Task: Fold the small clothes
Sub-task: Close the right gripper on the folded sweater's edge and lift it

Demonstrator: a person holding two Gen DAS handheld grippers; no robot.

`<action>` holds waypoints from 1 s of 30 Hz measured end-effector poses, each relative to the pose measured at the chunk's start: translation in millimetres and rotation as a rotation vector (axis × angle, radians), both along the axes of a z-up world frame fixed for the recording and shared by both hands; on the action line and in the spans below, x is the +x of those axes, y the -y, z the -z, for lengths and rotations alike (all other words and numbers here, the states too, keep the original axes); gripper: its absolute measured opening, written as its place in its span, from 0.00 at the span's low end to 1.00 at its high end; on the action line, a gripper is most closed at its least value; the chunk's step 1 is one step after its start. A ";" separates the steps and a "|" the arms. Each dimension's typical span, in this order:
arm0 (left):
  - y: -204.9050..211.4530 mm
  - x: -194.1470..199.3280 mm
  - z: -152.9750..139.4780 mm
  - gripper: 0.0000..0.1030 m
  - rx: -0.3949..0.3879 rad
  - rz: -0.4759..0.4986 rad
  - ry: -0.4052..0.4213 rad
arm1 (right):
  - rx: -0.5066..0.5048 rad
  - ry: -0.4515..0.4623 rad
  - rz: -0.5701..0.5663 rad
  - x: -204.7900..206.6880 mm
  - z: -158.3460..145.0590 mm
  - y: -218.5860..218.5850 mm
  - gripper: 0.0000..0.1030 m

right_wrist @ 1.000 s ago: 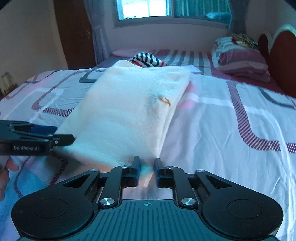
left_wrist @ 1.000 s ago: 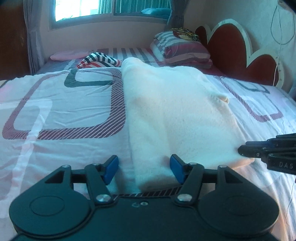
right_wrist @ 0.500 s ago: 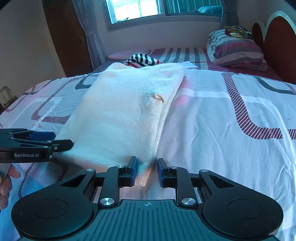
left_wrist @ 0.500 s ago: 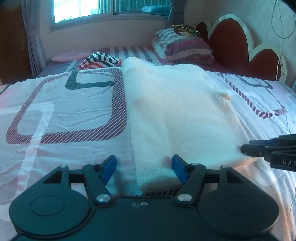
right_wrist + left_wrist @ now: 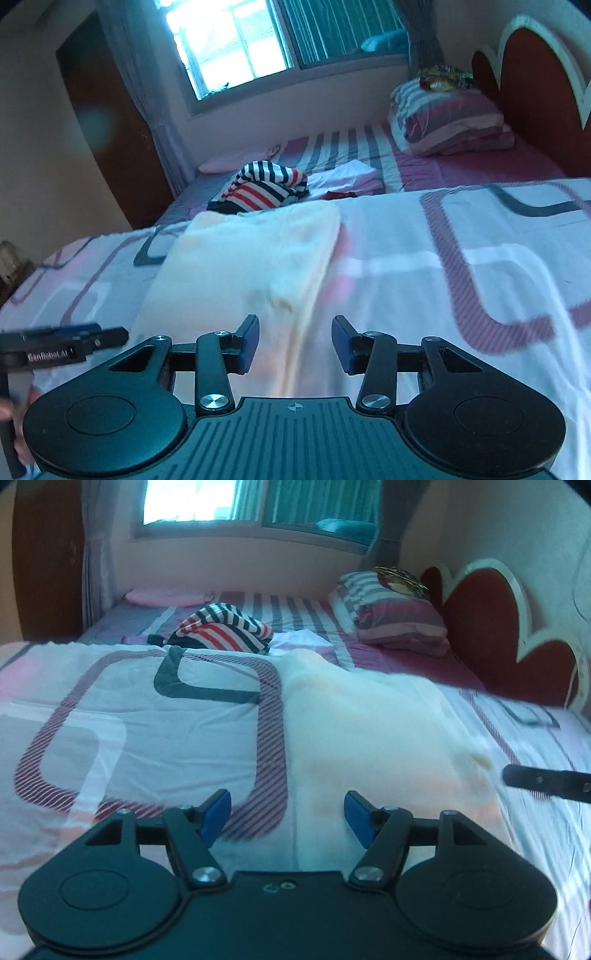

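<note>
Room: a bedroom with a bright window [image 5: 258, 506] in the far wall, grey curtains at its sides, and a dark wooden door on the left.
Bed: a bed [image 5: 129, 716] covered by a white and pink quilt printed with striped rounded rectangles; a red scalloped headboard [image 5: 491, 635] with a white edge stands on the right.
Pillows: a striped folded pillow stack [image 5: 391, 616] lies near the headboard, with a dark patterned item on top of it.
Task garment: a cream folded garment [image 5: 369, 731] lies flat on the quilt as a long rectangle running away from both cameras; its near end reaches down between the two grippers, and a small raised pucker shows near its right edge [image 5: 277, 299].
Other clothes: a black, white and red striped garment [image 5: 221, 631] sits crumpled beyond the cream piece, with a white folded cloth [image 5: 347, 173] just beside it and a pink item further back.
Left gripper: the left gripper [image 5: 286, 819] hangs over the near left edge of the cream garment, jaws spread wide, blue pads clear of the cloth and holding nothing.
Right gripper: the right gripper [image 5: 294, 343] hangs over the near right edge of the garment, jaws apart and holding nothing.
Blur: both views are smeared by motion, so fine fabric detail cannot be told.
</note>
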State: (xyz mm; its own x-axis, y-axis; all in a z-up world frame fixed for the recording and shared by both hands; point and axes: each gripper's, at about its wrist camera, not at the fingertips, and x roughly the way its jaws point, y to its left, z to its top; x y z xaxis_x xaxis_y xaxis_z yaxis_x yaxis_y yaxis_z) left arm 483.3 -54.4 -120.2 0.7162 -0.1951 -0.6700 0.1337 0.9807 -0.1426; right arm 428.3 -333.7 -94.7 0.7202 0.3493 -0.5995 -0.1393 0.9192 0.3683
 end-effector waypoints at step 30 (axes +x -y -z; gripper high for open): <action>-17.0 92.5 43.0 0.62 -0.416 0.117 -0.272 | 0.545 -0.260 -0.138 75.1 56.7 50.6 0.61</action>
State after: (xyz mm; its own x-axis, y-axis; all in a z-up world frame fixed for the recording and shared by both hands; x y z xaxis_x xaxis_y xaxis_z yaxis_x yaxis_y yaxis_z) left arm 575.8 -37.4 -163.2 0.4836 -0.5538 -0.6778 0.1433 0.8141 -0.5628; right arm 503.5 -384.2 -151.4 0.5010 0.7340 -0.4585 -0.0863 0.5695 0.8175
